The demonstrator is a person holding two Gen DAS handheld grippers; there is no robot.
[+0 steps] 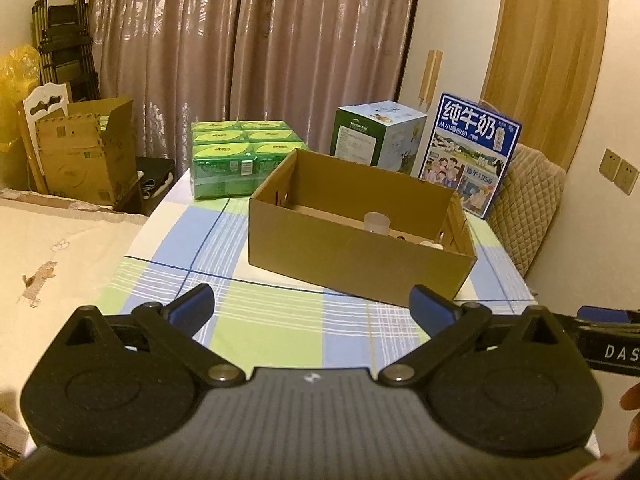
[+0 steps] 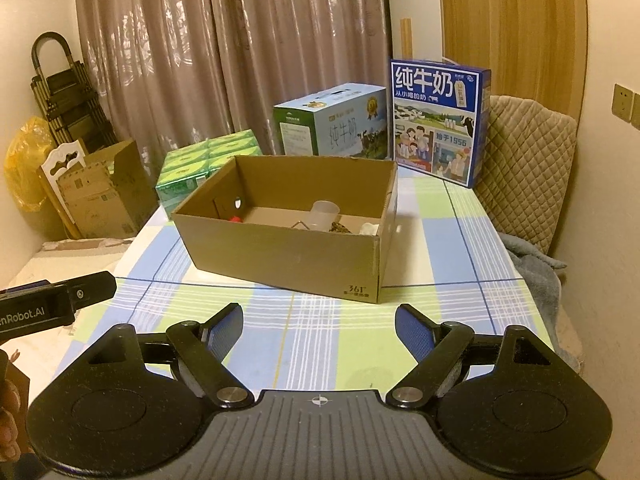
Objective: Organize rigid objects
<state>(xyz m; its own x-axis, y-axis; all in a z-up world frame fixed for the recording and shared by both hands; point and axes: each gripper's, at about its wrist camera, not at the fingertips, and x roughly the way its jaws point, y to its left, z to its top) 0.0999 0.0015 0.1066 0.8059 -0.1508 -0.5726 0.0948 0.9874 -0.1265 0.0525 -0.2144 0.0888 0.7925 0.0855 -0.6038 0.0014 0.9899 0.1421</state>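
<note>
Since both claws, left claw (image 1: 312, 312) & right claw (image 2: 319, 330), are spread w/ nothing between, the cardboard box (image 2: 280, 256) on the bench (image 2: 440, 248) probably collects the items.

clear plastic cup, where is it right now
In the right wrist view the clear plastic cup stands inside the open cardboard box, toward its right end on the checked tablecloth.

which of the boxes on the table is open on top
The plain brown cardboard box in the middle of the checked tablecloth: it has no lid and small items show inside. The blue milk carton box and the green-and-white box behind it are closed.
</note>
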